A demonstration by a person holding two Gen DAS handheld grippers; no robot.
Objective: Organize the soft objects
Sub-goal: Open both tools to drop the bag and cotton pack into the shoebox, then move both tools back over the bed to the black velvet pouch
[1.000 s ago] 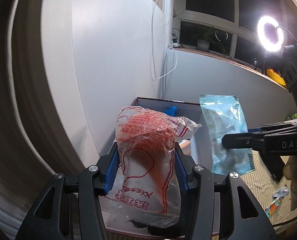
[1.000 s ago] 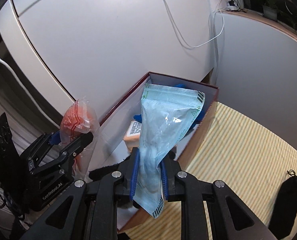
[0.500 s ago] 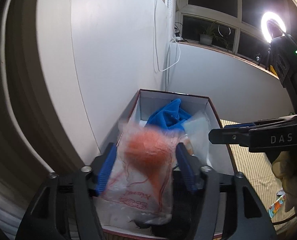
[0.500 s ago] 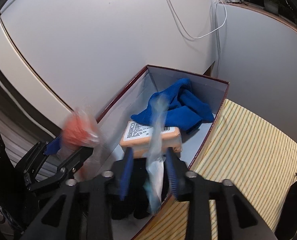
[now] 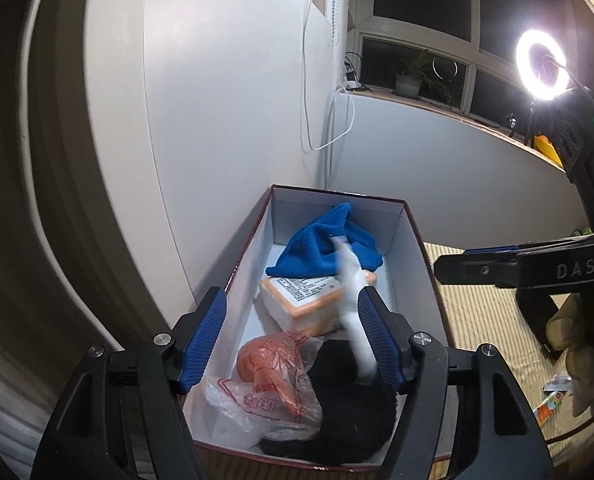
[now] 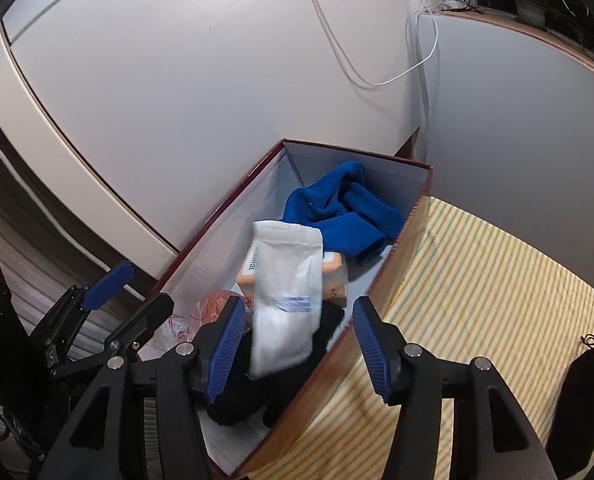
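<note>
An open cardboard box (image 5: 413,236) (image 6: 401,236) holds a blue towel (image 5: 325,246) (image 6: 345,208), an orange-and-white packet (image 5: 305,304) (image 6: 335,270) and a black fuzzy item (image 5: 349,412) (image 6: 241,396). A clear bag with red print and an orange thing inside (image 5: 269,384) (image 6: 209,308) lies in the box's near end. A pale blue-white pouch (image 6: 287,300) (image 5: 353,308) is blurred in mid-air, between my right gripper's fingers but free of them. My left gripper (image 5: 293,340) (image 6: 109,284) and right gripper (image 6: 295,344) are both open and empty above the box.
The box stands against a white wall, on a striped mat (image 6: 477,300). A black pouch (image 6: 581,396) lies on the mat at right. A small colourful wrapper (image 5: 549,404) lies by the gloved hand. A ring light (image 5: 541,64) shines at the back right.
Both grippers opened. The red-printed bag dropped from the left gripper into the box. The pale pouch left the right gripper and is falling into the box.
</note>
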